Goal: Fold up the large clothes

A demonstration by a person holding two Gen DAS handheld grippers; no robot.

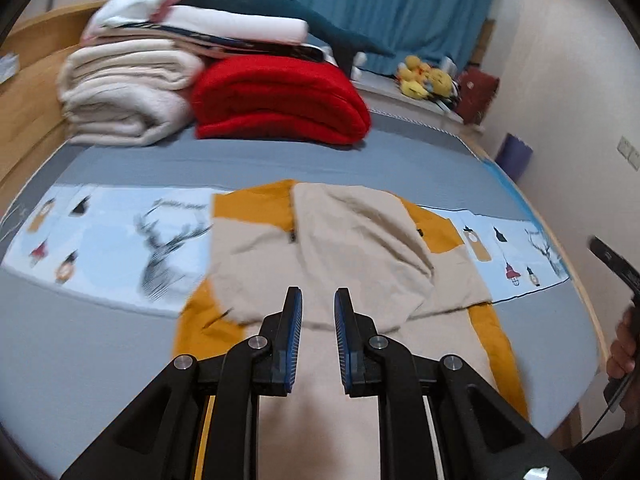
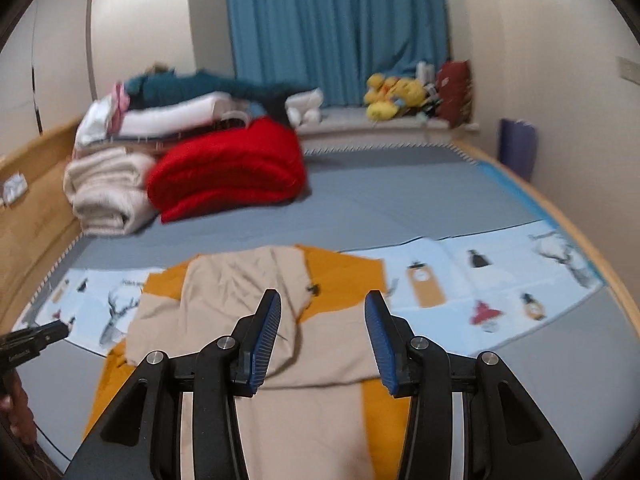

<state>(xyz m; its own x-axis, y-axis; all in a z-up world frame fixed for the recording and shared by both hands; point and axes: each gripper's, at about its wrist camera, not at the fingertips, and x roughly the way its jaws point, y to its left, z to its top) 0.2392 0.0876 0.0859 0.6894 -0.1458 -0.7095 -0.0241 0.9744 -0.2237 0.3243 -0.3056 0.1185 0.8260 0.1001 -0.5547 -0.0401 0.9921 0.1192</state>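
Note:
A beige and mustard-yellow garment (image 1: 340,252) lies flat on the grey bed, its sleeves folded in over the body. It also shows in the right wrist view (image 2: 248,300). My left gripper (image 1: 318,300) hovers above the garment's lower middle, jaws apart with a narrow gap, holding nothing. My right gripper (image 2: 324,304) hovers above the garment's right side, jaws wide apart and empty. The right gripper's tip also shows at the right edge of the left wrist view (image 1: 612,260), and the left one at the left edge of the right wrist view (image 2: 36,338).
A stack of folded clothes with a red blanket (image 1: 280,100) and cream blanket (image 1: 124,92) sits at the far left of the bed. A pale blue printed cloth (image 1: 112,244) lies under the garment. Wooden bed frame (image 1: 28,92) on the left, plush toys (image 1: 426,76) and blue curtain behind.

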